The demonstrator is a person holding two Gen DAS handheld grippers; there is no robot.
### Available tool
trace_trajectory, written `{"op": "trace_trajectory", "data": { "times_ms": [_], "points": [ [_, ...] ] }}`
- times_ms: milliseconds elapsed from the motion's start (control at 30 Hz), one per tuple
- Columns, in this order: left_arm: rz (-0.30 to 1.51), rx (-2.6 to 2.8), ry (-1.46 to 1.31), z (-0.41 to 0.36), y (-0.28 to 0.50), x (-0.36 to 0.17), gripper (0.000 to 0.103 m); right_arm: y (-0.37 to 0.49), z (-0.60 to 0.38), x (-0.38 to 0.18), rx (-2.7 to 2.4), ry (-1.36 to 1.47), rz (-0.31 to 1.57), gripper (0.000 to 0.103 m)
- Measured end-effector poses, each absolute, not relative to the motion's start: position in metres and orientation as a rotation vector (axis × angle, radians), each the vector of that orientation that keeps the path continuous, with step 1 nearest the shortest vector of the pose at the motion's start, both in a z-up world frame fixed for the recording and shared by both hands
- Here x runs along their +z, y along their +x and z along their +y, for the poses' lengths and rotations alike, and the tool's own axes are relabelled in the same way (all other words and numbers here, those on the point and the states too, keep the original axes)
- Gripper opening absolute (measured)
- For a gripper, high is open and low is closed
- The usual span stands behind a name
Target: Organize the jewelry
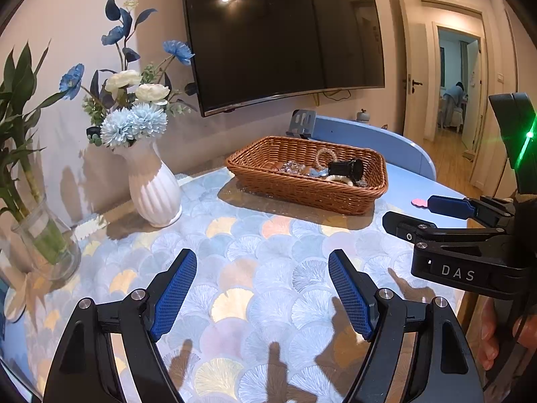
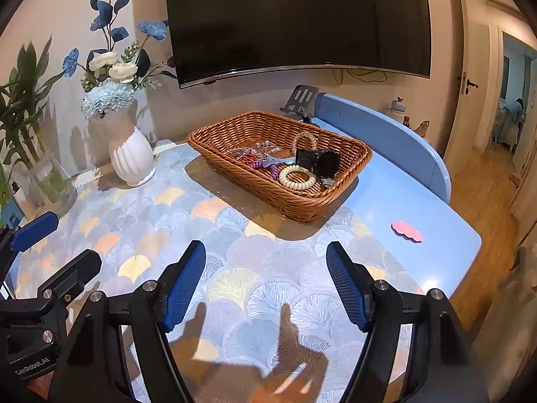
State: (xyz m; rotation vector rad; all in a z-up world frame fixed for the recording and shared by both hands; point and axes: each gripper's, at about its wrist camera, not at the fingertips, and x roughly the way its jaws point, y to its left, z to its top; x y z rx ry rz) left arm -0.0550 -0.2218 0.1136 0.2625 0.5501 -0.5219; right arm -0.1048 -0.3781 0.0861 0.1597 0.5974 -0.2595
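Observation:
A brown wicker basket stands on the table beyond both grippers; it also shows in the left wrist view. In it lie a black watch, a cream coiled bracelet, a clear bead bracelet, a purple coil and pink crystal pieces. My left gripper is open and empty above the patterned cloth. My right gripper is open and empty too, nearer than the basket; it shows at the right in the left wrist view.
A white vase with blue flowers and a glass vase of bamboo stand at the left. A pink cloud-shaped piece lies on the blue table at the right. A TV hangs behind. A phone stand is behind the basket.

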Motion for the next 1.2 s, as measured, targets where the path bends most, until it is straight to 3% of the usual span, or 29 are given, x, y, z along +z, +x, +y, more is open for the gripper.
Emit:
{"op": "trace_trajectory", "data": {
  "times_ms": [1200],
  "points": [
    [0.561, -0.497, 0.238, -0.2161, -0.055, 0.1114, 0.082, -0.1042, -0.3726, 0.0805, -0.245, 0.162, 0.617, 0.076]
  ]
}}
